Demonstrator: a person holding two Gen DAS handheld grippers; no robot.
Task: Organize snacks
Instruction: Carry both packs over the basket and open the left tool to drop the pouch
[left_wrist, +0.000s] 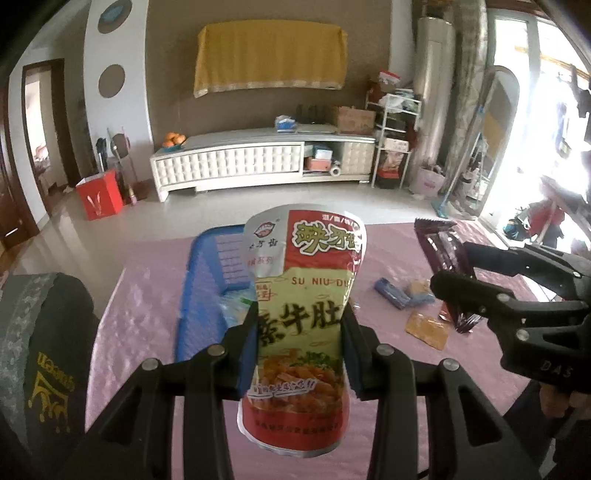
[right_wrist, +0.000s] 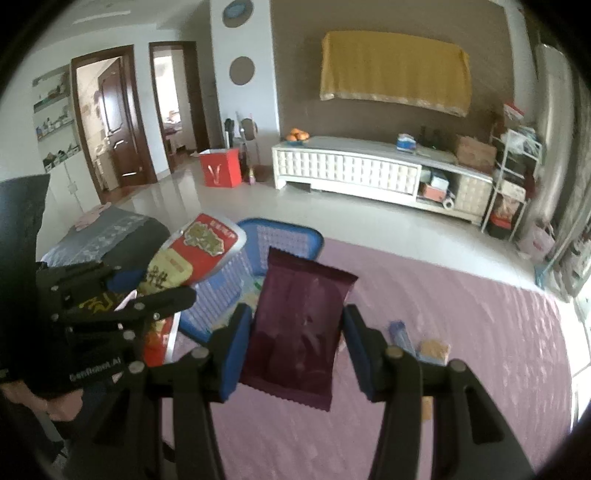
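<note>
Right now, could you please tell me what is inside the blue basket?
The blue basket holds pale, greenish wrappers at its bottom. The red-and-yellow snack pack and the maroon packet cover the rest.

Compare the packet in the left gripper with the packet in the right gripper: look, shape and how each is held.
The red and yellow snack packet carries bold printed lettering and a food picture; the dark purple packet looks plain. The red and yellow snack packet is long with rounded ends; the dark purple packet is squarer, with serrated edges. Shared: each is pinched at its sides, one by the left gripper, one by the right gripper, above the pink table cover.
</note>
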